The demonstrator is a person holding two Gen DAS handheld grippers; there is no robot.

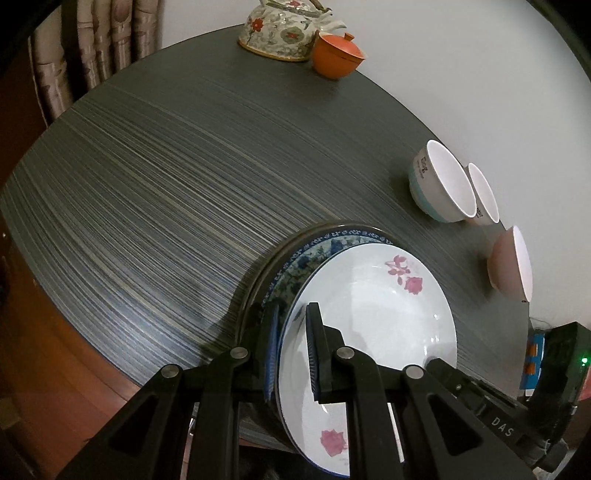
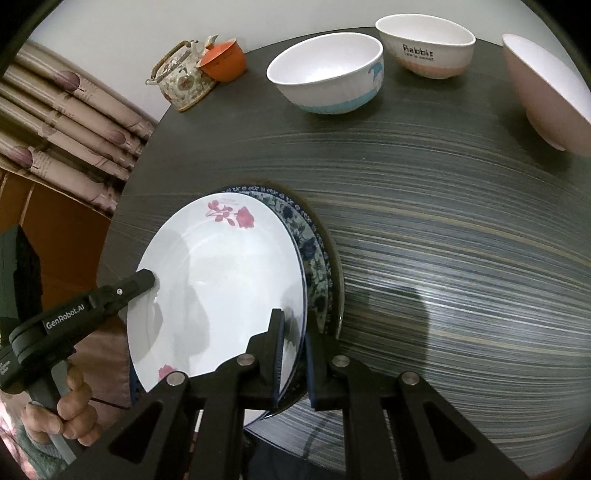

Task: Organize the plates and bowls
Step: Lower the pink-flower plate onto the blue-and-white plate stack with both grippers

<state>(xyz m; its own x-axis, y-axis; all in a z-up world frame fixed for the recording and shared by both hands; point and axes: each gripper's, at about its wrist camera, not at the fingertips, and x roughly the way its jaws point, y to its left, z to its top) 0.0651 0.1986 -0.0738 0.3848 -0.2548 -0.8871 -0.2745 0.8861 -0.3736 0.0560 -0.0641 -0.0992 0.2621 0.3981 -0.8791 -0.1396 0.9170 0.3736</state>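
A white plate with pink roses lies on top of a blue floral plate and a dark plate under it, near the table's front edge. My left gripper is shut on the rim of the stack; it also shows in the right wrist view. My right gripper is shut on the opposite rim of the stack. Three bowls stand at the back: a white and blue bowl, a "Rabbit" bowl and a pink bowl.
A floral teapot and an orange lidded cup stand at the far edge of the dark striped round table. Curtains hang beyond the table.
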